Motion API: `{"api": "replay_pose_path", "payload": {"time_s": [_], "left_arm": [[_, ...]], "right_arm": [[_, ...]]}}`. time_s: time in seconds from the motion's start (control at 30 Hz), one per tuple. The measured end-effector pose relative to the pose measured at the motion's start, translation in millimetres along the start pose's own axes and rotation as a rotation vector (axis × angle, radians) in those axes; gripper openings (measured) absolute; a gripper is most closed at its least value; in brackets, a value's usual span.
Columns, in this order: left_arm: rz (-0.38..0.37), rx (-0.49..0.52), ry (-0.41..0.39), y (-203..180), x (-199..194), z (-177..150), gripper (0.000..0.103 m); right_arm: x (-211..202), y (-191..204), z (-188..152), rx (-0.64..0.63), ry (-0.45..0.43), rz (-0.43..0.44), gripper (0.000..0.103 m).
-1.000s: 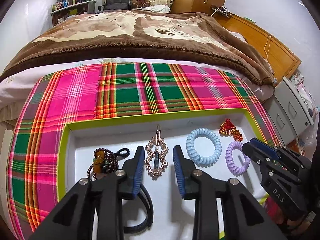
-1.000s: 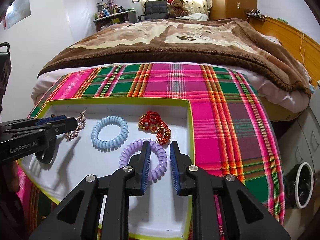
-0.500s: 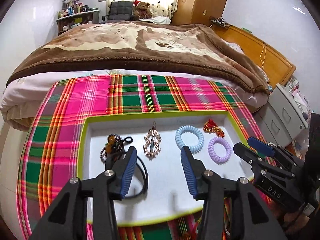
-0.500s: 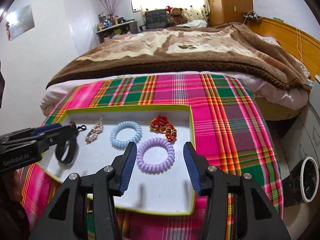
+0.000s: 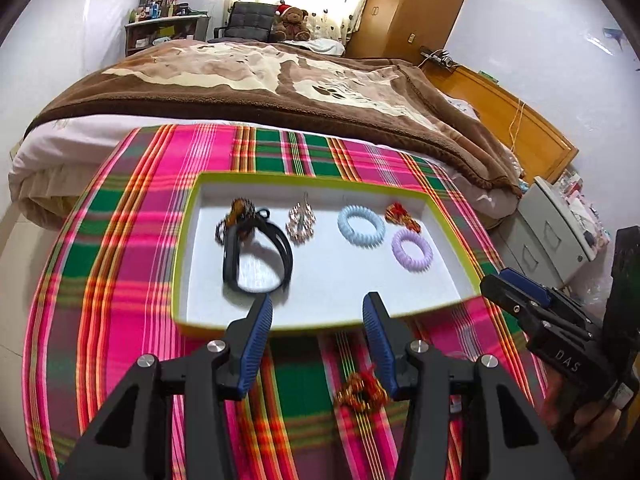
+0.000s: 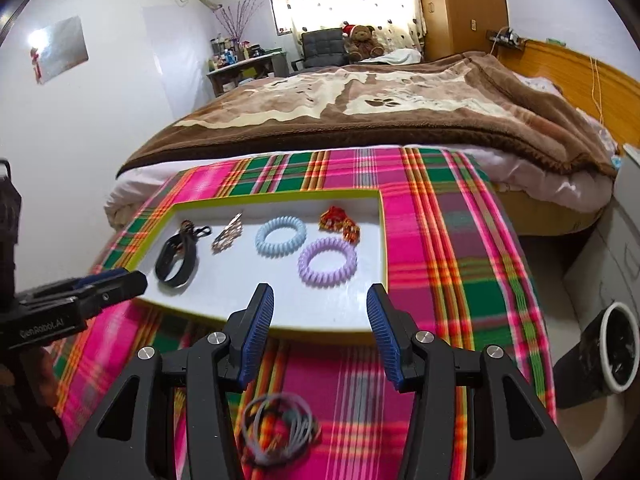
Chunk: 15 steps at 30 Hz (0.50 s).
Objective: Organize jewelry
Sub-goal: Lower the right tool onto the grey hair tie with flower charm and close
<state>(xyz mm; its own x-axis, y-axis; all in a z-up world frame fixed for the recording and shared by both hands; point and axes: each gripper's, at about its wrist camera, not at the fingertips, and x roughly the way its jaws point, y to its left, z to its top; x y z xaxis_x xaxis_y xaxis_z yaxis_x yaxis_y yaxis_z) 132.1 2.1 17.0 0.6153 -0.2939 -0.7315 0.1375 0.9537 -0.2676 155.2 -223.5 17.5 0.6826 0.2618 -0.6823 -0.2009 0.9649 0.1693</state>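
Observation:
A white tray with a lime rim (image 5: 182,264) (image 6: 382,240) lies on a plaid cloth. In it are a black band (image 5: 256,256) (image 6: 176,258), a dark bead bracelet (image 5: 240,212), a rhinestone clip (image 5: 301,222) (image 6: 227,234), a blue coil tie (image 5: 361,225) (image 6: 281,237), a purple coil tie (image 5: 412,250) (image 6: 328,262) and a red-gold piece (image 5: 402,216) (image 6: 340,222). My left gripper (image 5: 318,340) is open, above a red-gold beaded ring (image 5: 362,392) on the cloth. My right gripper (image 6: 320,332) is open, above a bundle of grey thin ties (image 6: 280,428).
The plaid cloth (image 5: 120,280) (image 6: 460,280) covers the foot of a bed with a brown blanket (image 5: 260,80). A grey drawer cabinet (image 5: 552,236) stands at the right, and a dark round bin (image 6: 616,348) is on the floor.
Both grippers have pulled back from the tray toward its near edge and opened wider. The beaded ring and the grey ties on the cloth have come into view.

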Motion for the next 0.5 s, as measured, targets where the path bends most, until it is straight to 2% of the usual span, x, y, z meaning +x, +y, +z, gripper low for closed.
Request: {"api": "replay_pose_path", "payload": {"time_s": [0.3,0.5], "left_arm": [[-0.024,-0.032,0.0,1.0,-12.9,-29.3,0.049],[-0.052,-0.032,0.017,-1.0,-14.0,-45.1,0.049]], "right_arm": [[-17.1,-6.9,-41.2,0.033,0.044,0.021,0.049],[-27.1,-5.1,-62.3,0.078,0.043,0.042,0.049]]}}
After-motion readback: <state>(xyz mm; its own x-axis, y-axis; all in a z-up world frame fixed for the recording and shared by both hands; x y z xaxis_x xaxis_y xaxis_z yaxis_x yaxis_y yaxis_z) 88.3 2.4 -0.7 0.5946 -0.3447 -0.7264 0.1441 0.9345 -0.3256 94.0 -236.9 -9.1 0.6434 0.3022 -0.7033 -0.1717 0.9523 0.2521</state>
